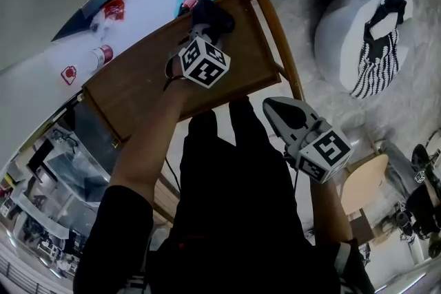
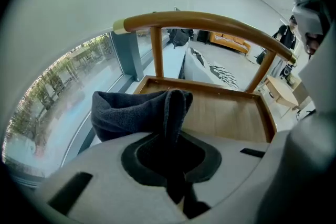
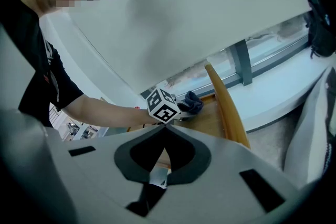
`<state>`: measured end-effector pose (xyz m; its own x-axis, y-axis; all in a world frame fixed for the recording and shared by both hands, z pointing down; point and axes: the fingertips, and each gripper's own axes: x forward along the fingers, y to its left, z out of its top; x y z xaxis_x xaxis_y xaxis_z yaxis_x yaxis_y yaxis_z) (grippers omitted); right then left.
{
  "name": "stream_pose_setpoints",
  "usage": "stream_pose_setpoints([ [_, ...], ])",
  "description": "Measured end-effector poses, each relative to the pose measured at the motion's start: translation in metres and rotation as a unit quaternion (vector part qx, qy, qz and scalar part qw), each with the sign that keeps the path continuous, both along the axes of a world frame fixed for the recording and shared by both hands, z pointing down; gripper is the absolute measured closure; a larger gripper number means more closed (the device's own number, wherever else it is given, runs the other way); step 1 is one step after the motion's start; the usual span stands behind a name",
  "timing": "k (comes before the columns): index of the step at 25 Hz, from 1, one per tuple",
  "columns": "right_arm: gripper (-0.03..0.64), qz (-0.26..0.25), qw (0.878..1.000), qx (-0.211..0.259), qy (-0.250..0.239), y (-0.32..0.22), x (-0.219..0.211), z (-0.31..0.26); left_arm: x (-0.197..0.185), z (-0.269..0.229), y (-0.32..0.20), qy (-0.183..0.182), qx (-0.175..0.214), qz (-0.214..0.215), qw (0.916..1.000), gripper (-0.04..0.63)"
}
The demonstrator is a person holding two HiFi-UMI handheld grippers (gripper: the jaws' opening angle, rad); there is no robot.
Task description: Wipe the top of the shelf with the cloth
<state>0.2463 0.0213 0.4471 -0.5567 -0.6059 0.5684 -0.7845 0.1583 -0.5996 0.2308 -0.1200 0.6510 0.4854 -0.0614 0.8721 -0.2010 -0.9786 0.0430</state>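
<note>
Cloth (image 1: pixel 213 14): dark knitted fabric, bunched at the far end of the shelf top, just beside the curved rail; one fold stands up out of the left gripper.
Shelf top (image 1: pixel 138 89): brown wooden panel with a low raised rim; only the cloth and the left gripper are over it.
Left gripper (image 1: pixel 202 29): jaws pinch the cloth, a fold running down between them; the arm stretches across the panel.
Right gripper (image 1: pixel 275 110): off the shelf's near edge, close to the person's body, jaws pressed together on nothing.
Curved rail (image 1: pixel 270 14): wooden bar running along the shelf's right side.
Handling: the cloth looks soft, light and limp, so it will likely crumple and drag, not slide flat. A pinch across a thick bunch, with loose fabric left below the jaws, should keep it on the wood.
Risk: rim and rail could snag trailing fabric in the corners.
Stage: probably mid-wipe; how much is done cannot be told.
</note>
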Motion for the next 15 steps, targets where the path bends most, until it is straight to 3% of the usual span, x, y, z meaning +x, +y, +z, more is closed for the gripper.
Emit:
stream_pose_setpoints([
  [10, 0.612, 0.020, 1.000, -0.004, 0.000, 0.011, 0.016, 0.002, 0.039, -0.004, 0.010, 0.014, -0.011, 0.031, 0.9994, 0.557],
  [15, 0.612, 0.014, 1.000, 0.008, 0.001, 0.001, 0.012, -0.004, 0.038, -0.019, 0.010, 0.031, -0.022, 0.020, 0.9991, 0.557],
])
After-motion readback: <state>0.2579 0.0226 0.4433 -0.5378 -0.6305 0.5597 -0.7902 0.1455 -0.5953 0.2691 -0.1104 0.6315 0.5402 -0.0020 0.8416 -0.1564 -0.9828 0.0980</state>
